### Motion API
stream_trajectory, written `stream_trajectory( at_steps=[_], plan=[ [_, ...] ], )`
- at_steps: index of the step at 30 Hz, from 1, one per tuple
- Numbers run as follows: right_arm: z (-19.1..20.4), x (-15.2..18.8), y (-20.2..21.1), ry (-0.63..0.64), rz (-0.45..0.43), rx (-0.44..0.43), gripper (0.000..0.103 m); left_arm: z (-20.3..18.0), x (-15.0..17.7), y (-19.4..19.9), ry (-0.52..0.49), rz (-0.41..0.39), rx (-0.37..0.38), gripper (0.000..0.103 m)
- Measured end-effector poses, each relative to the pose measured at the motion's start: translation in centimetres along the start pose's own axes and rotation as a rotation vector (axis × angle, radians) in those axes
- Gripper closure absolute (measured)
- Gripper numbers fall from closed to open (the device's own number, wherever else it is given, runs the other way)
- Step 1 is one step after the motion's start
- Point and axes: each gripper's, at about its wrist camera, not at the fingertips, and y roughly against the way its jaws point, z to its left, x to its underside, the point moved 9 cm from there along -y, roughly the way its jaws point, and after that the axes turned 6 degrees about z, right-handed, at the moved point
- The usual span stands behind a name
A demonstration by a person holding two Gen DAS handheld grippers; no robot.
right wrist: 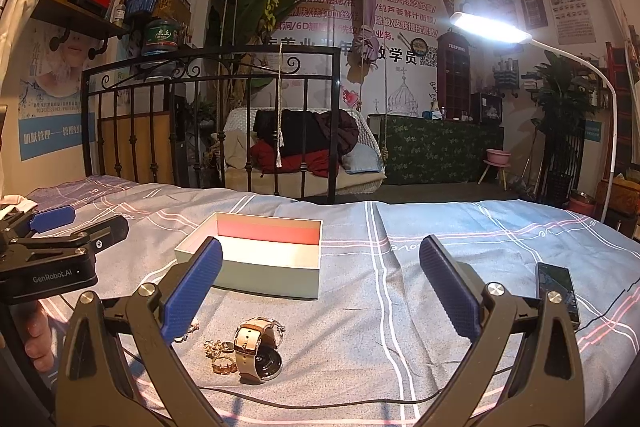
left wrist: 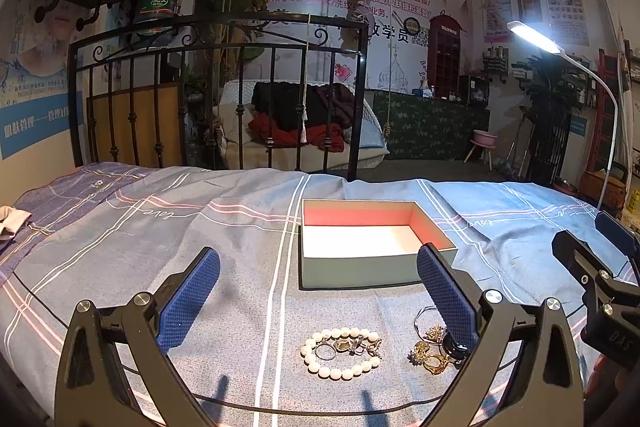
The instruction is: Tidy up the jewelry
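Note:
An open box (left wrist: 360, 269) with pink inner walls and a white floor sits on the bed; it also shows in the right wrist view (right wrist: 272, 275). Near it lie a pearl bracelet (left wrist: 342, 371) around some rings, and a pile of gold jewelry (left wrist: 430, 353). In the right wrist view a watch (right wrist: 258, 349) with a tan strap lies beside gold rings (right wrist: 224, 365). My left gripper (left wrist: 318, 291) is open above the bracelet. My right gripper (right wrist: 320, 287) is open above the watch. Both are empty.
A blue-grey plaid bedsheet (left wrist: 160, 227) covers the bed. A phone (right wrist: 558, 289) lies on it at the right. A black cable (right wrist: 320, 403) runs along the near edge. A black iron bed frame (left wrist: 216, 99) stands behind. A lit lamp (right wrist: 490, 27) leans over from the right.

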Motion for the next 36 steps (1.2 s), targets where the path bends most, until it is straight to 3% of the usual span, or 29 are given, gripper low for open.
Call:
stream_trajectory(
  at_steps=[36],
  plan=[
    [0.2, -0.3, 0.9, 0.000, 0.000, -0.008, 0.006, -0.1, -0.2, 0.4, -0.004, -0.002, 0.000, 0.007]
  ],
)
